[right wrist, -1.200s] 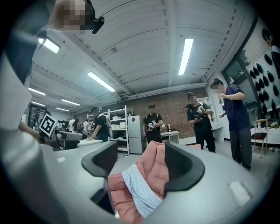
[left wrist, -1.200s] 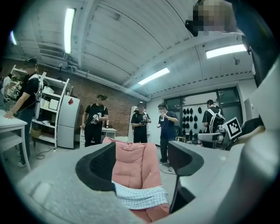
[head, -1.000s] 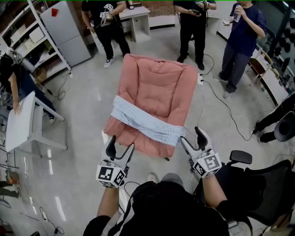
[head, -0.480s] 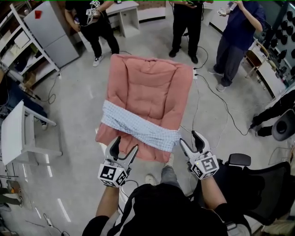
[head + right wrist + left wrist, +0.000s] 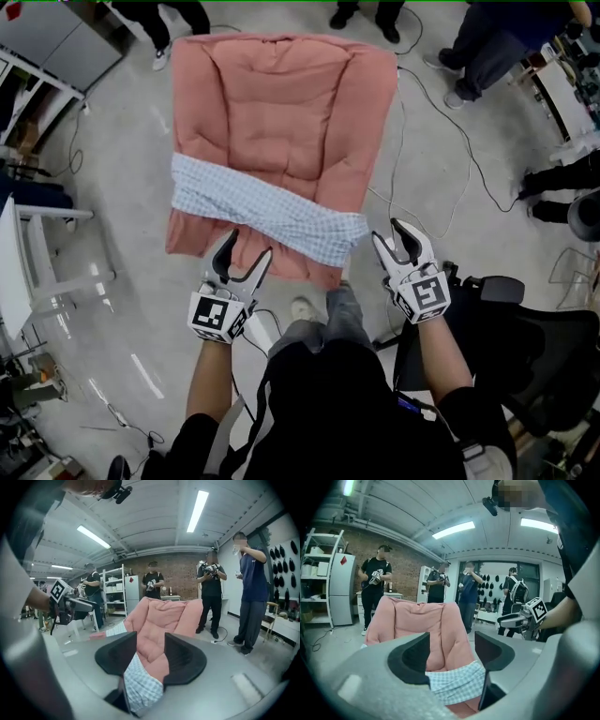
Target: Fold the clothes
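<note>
A light blue checked cloth [image 5: 267,208] lies as a band across the front of a pink padded chair [image 5: 281,103]. At the chair's front left my left gripper [image 5: 242,258] stands open; its jaws have just been closing, and the cloth [image 5: 457,684] shows low in their gap, untouched by the pads. My right gripper [image 5: 394,236] is at the cloth's right end. Its jaws have just been closing and stand half as wide, with the cloth's end [image 5: 140,681] low between them but not pinched. In the gripper views, the left gripper [image 5: 452,656] and right gripper [image 5: 150,656] point at the chair.
A cable [image 5: 441,131] runs over the floor right of the chair. A black office chair [image 5: 525,328] stands at my right, a white table [image 5: 14,272] at the left. Several people [image 5: 253,588] stand beyond the chair, with shelves [image 5: 318,588] at the back left.
Both grippers have moved forward and down to the chair's front edge. Their jaws are narrower, the right more so. The chair and cloth now sit closer in view.
</note>
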The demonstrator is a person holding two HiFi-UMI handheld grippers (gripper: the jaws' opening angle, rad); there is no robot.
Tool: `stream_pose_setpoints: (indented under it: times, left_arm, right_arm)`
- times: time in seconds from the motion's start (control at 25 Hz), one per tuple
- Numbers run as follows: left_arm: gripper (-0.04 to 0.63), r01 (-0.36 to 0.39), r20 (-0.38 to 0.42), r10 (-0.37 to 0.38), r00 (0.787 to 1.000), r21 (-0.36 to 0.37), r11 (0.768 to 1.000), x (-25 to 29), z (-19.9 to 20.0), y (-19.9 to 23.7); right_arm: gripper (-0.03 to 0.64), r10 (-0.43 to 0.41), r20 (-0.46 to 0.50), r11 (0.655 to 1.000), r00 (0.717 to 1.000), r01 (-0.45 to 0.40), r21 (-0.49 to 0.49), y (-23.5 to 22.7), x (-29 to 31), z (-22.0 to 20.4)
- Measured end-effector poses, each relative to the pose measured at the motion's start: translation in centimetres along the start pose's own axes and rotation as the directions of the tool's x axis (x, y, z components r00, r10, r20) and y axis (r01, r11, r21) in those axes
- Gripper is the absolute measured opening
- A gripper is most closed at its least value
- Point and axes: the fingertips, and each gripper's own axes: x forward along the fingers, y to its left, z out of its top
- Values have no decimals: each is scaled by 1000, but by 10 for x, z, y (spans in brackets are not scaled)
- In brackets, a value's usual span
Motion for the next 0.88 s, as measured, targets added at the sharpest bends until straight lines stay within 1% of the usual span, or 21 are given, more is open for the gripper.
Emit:
stream_pose_setpoints:
  times: [0.12, 0.24, 0.44, 0.64, 0.76, 0.88]
  left_arm:
    - [295, 25, -57, -24, 998, 18, 1000, 25, -40, 2]
    - [287, 50, -105, -47, 993, 30, 998, 46, -75, 1]
    - [274, 102, -166, -94, 982, 40, 994, 79, -114, -7]
    - [262, 145, -219, -134, 967, 36, 989, 102, -150, -22]
    - [256, 145, -244, -133, 961, 35, 989, 110, -163, -22]
    - [256, 141, -271, -129, 954, 25, 990, 113, -175, -21]
  right_arm:
    - [176, -8, -72, 1000, 997, 9, 7, -12, 13, -50]
    - [172, -2, -152, 1000, 988, 4, 13, -15, 20, -96]
    - [172, 24, -243, 1000, 970, -28, -13, -19, 34, -152]
    - [172, 43, -319, 999, 947, -39, 19, -36, 45, -211]
    - [164, 73, -359, 997, 930, -79, -2, -45, 63, -231]
    - [163, 121, -416, 986, 901, -158, -55, -48, 78, -249]
